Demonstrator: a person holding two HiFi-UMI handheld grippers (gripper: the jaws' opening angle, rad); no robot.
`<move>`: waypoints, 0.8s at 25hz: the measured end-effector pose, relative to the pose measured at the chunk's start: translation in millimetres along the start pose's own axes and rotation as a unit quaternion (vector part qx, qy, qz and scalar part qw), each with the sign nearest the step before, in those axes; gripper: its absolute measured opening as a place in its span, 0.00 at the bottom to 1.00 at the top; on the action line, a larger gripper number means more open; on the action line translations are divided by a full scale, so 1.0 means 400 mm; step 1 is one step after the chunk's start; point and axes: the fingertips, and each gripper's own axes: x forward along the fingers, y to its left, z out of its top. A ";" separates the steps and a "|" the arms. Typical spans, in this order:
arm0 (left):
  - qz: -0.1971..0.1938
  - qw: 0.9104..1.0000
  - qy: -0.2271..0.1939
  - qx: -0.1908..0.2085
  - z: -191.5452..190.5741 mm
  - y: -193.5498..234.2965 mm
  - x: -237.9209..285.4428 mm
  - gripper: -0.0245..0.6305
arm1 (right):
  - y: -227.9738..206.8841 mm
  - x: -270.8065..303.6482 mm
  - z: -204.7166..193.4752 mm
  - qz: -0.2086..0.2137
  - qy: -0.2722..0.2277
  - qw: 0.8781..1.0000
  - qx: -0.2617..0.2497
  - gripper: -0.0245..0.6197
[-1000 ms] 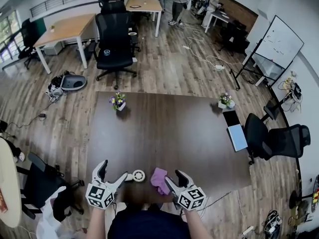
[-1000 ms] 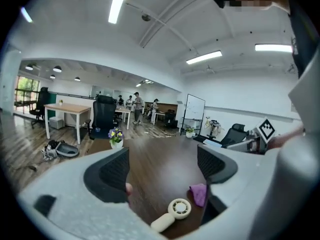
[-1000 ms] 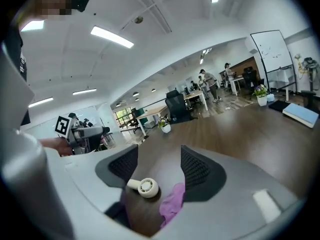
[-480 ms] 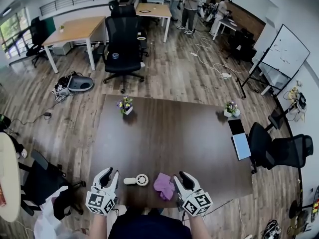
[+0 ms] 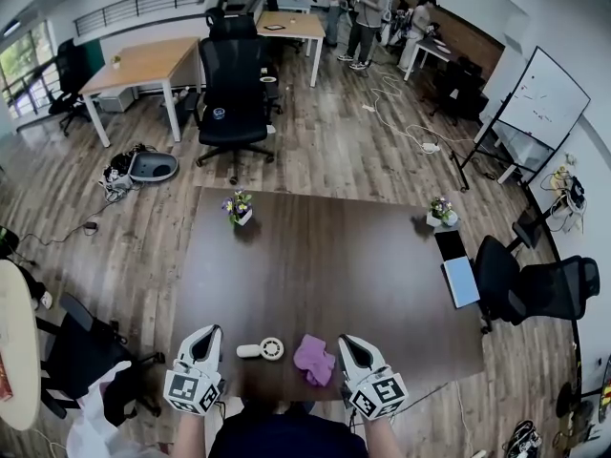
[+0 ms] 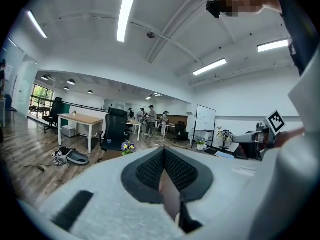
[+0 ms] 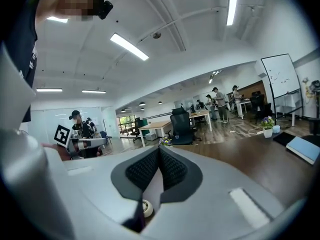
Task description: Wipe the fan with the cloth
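Lying between just-closed left tongs (image 5: 209,333) and right tongs (image 5: 347,341): fan (image 5: 263,349) beside cloth (image 5: 313,358)

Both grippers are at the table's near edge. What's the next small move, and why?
Probably open the right gripper and lower it to the cloth beside it: its jaws and the left gripper's have just closed on nothing, and the cloth and fan lie untouched on the table.
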 end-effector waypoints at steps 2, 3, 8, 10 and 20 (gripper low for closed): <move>-0.002 1.000 -0.002 -0.002 0.000 -0.002 0.000 0.03 | -0.004 -0.002 0.001 -0.003 0.002 1.000 0.005 0.05; -0.004 1.000 -0.002 -0.003 -0.001 -0.004 0.002 0.03 | -0.009 -0.004 0.001 -0.003 0.002 1.000 0.007 0.05; -0.002 1.000 0.000 -0.004 -0.008 -0.008 0.011 0.03 | -0.018 -0.010 0.004 -0.002 0.000 1.000 0.003 0.05; -0.003 1.000 -0.004 -0.010 -0.008 -0.006 0.011 0.03 | -0.012 -0.014 0.006 -0.001 -0.002 1.000 -0.001 0.05; -0.009 1.000 0.001 -0.011 -0.013 -0.010 0.019 0.03 | 0.006 -0.022 0.019 0.003 0.003 1.000 -0.022 0.05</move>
